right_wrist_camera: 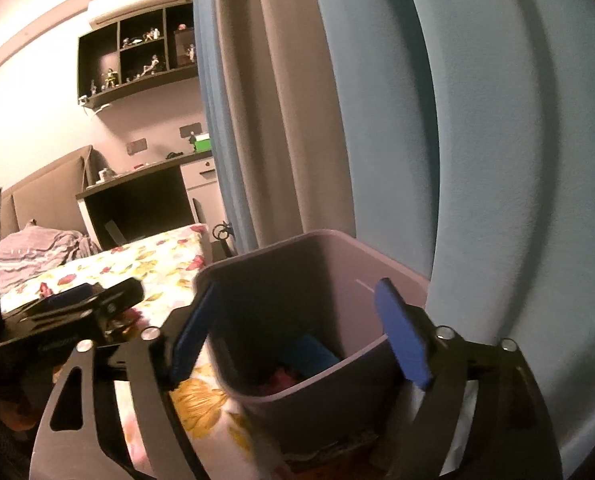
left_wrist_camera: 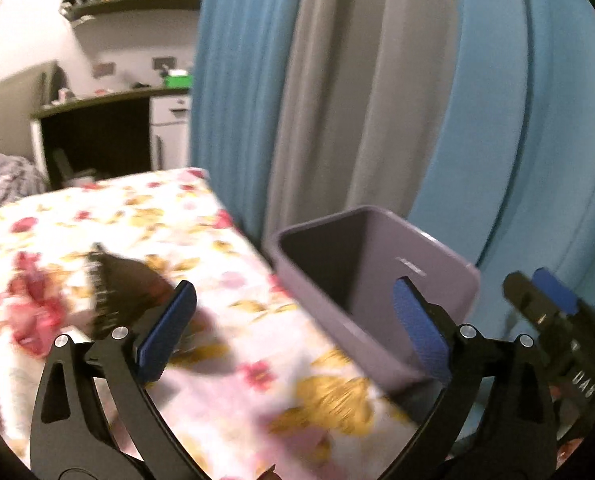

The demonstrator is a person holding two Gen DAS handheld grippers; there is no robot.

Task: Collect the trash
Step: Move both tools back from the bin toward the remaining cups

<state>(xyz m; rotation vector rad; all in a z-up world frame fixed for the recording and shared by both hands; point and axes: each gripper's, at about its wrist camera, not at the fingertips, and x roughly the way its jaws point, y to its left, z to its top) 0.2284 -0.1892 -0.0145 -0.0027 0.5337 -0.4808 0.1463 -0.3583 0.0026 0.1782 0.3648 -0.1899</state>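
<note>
Hovering over the floral-clothed bench, the left gripper has its jaws spread wide with nothing between them; a dark wrapper lies on the cloth just past its left pad. The right gripper also stands open and empty, jaws straddling the purple bin without touching it. Bin sits just beside the bench edge by the blue curtain, blue and red trash at its bottom.
</note>
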